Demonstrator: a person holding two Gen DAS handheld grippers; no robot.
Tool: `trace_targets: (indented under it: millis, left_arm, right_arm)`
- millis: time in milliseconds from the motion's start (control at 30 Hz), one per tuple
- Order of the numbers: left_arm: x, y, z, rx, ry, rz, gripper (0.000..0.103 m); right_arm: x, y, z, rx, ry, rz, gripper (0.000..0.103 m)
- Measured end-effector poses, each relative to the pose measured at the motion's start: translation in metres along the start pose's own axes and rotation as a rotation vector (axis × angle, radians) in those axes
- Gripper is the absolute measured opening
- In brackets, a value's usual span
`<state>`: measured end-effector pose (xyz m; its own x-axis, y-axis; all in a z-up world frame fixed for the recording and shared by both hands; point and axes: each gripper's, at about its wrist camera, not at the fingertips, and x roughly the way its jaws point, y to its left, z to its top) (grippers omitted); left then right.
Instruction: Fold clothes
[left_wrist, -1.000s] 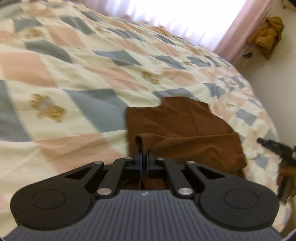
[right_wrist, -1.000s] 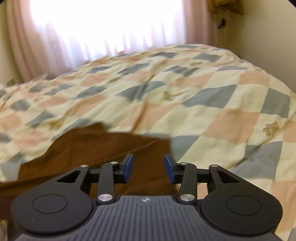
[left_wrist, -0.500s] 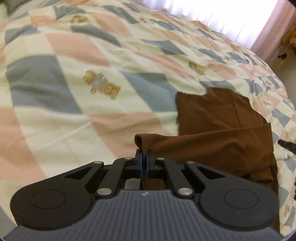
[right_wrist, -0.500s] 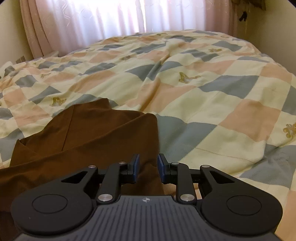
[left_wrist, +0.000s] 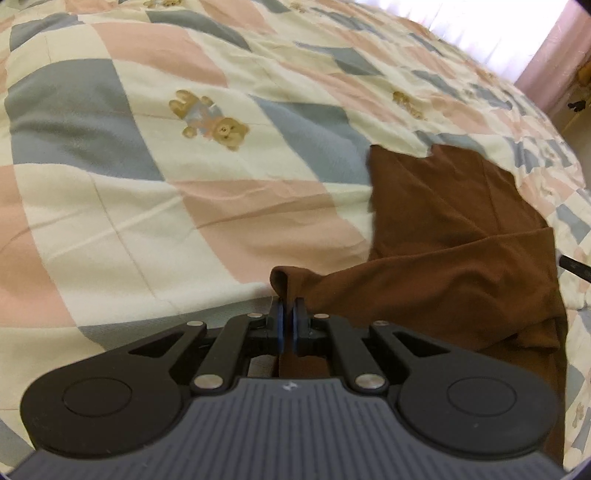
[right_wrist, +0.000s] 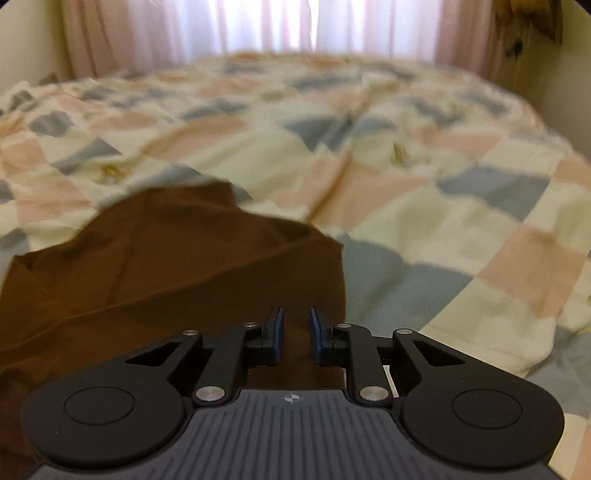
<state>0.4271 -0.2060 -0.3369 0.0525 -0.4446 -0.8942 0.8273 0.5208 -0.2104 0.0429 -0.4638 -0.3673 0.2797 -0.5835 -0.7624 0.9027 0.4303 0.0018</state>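
Observation:
A brown garment (left_wrist: 450, 236) lies partly folded on the bed, to the right in the left wrist view. My left gripper (left_wrist: 287, 308) is shut on a corner of this garment and holds it low over the quilt. In the right wrist view the garment (right_wrist: 166, 266) fills the lower left. My right gripper (right_wrist: 296, 319) is part open, its jaws a narrow gap apart over the garment's right edge. Brown cloth shows between the jaws; I cannot tell whether they touch it.
A checked quilt (left_wrist: 177, 192) in cream, pink and grey-blue with teddy bear prints covers the bed. Pink curtains (right_wrist: 258, 29) hang at a bright window behind. The tip of the other gripper (left_wrist: 576, 266) shows at the right edge of the left wrist view.
My left gripper has pulled the garment corner leftward, stretching the cloth across the quilt. My right gripper's jaws have narrowed from wide open and have come down over the garment's right edge.

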Motion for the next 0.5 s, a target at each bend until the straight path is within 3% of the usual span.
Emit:
trace_targets:
  millis: [67, 200, 300, 433, 500]
  left_arm:
    - [0.002, 0.002, 0.001, -0.006, 0.018, -0.001, 0.002]
    - [-0.022, -0.024, 0.015, 0.028, 0.066, -0.11, 0.002]
    - [-0.035, -0.067, 0.031, 0.073, 0.07, -0.278, 0.003]
    - [-0.021, -0.148, 0.052, 0.158, 0.042, -0.473, 0.003]
    - [-0.006, -0.184, 0.056, 0.173, 0.043, -0.557, 0.01]
  right_arm:
    - [-0.011, 0.007, -0.012, -0.039, 0.014, 0.019, 0.023]
    - [-0.022, 0.005, -0.037, 0.012, 0.074, 0.019, 0.024]
    - [-0.04, 0.002, -0.042, 0.085, 0.068, 0.037, 0.024]
    - [-0.059, 0.004, -0.04, 0.129, 0.049, 0.059, 0.024]
    - [-0.065, 0.003, -0.04, 0.152, 0.041, 0.063, 0.024]
